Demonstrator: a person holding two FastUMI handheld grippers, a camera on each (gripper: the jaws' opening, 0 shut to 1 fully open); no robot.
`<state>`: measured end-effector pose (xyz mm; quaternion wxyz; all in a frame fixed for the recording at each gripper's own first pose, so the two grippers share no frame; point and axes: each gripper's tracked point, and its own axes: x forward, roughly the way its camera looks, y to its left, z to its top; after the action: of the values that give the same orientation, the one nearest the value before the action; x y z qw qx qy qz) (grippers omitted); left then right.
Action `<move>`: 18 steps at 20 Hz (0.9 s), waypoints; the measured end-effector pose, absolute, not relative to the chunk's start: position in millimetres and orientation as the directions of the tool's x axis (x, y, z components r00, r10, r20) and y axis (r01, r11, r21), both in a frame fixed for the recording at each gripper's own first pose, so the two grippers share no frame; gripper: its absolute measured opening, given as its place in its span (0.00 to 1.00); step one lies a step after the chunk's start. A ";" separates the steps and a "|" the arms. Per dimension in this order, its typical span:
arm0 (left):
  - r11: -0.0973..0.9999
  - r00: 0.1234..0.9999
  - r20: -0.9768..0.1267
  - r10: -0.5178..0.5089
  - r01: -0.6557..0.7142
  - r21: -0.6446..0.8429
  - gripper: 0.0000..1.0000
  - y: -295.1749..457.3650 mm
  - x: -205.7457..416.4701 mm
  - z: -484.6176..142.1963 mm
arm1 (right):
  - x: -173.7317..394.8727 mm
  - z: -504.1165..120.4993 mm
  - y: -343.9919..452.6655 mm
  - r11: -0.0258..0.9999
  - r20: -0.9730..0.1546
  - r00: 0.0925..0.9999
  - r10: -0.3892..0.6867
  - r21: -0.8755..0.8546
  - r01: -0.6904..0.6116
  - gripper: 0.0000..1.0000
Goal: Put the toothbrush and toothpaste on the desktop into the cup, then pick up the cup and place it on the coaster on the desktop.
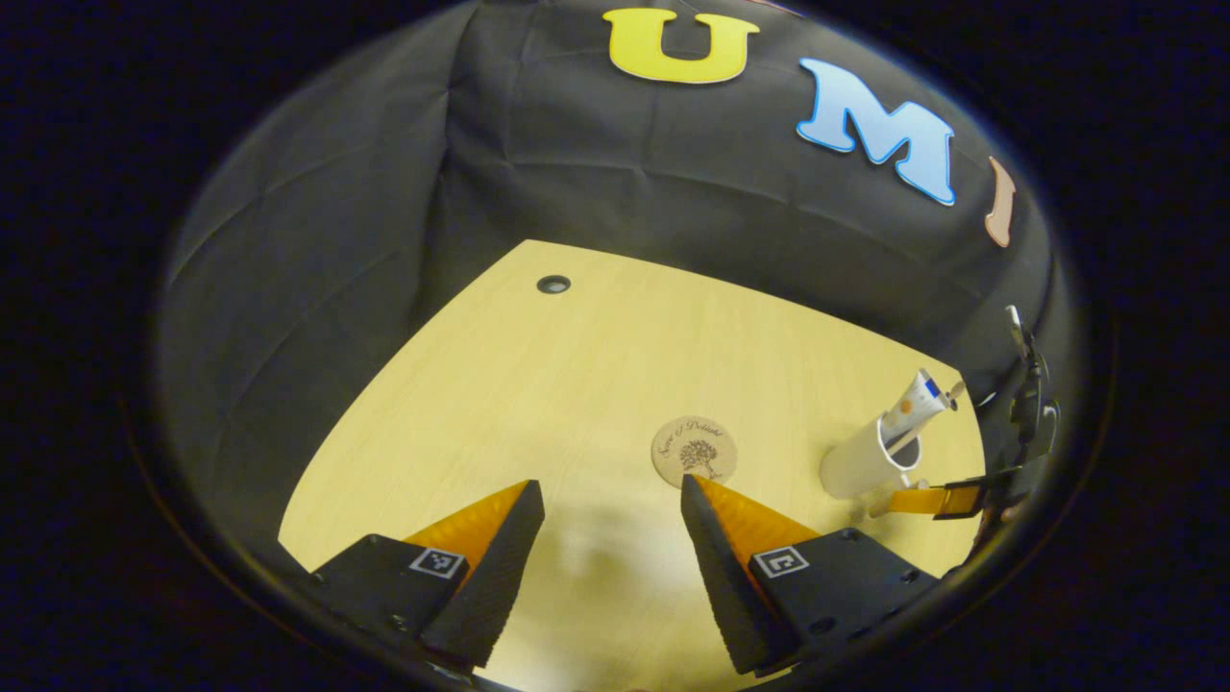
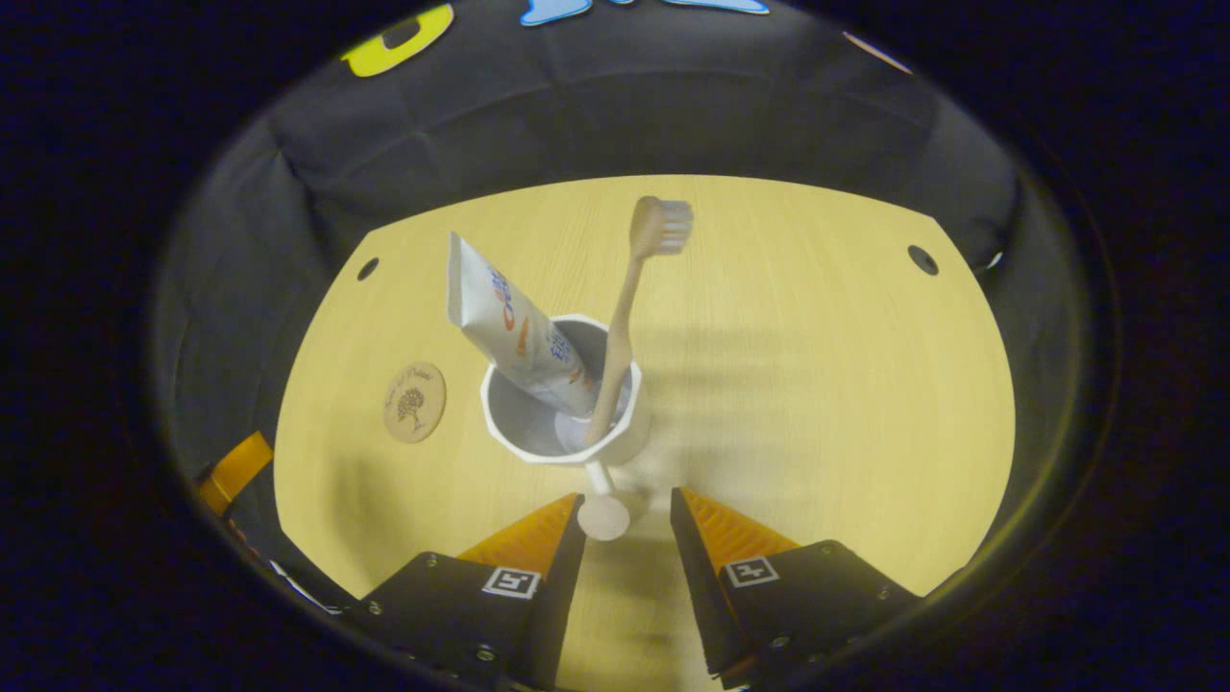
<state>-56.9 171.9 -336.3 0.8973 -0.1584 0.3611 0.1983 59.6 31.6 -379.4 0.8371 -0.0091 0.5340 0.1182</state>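
The left gripper (image 1: 612,505) is hovering above the desktop (image 1: 538,384) with its two fingers spread wide apart and nothing sitting between them. The right gripper (image 2: 625,514) is pointing forward and slightly down, its fingers standing partly apart, with the knob of the cup handle (image 2: 603,517) lying in the gap between the tips; whether either finger is touching it is unclear.
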 end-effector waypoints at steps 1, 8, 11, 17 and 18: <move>0.867 0.657 -0.715 0.241 -0.477 -0.146 0.93 171.3 -57.6 -339.1 | 62.3 -381.6 33.3 0.969 -0.900 0.396 0.179 0.092 -0.230 0.55; 0.852 0.639 -0.735 0.227 -0.495 -0.168 0.94 163.3 -55.0 -353.8 | 71.0 -398.3 44.7 0.951 -0.917 0.371 0.148 0.029 -0.309 0.51; 0.852 0.634 -0.741 0.220 -0.495 -0.171 0.89 158.6 -51.9 -358.1 | 73.5 -402.1 43.4 0.953 -0.918 0.369 0.147 0.032 -0.300 0.41; 0.854 0.631 -0.746 0.211 -0.490 -0.173 0.94 153.2 -52.1 -361.5 | 73.5 -401.2 46.3 0.960 -0.912 0.384 0.142 0.033 -0.276 0.24; 0.856 0.633 -0.745 0.210 -0.488 -0.173 0.94 152.4 -52.3 -360.5 | 73.6 -400.4 47.0 0.961 -0.910 0.388 0.145 0.037 -0.274 0.24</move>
<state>-52.3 152.4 -360.5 0.8850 -0.1827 0.3804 0.1969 73.6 47.0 -400.4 0.8311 -0.0596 0.5384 0.1262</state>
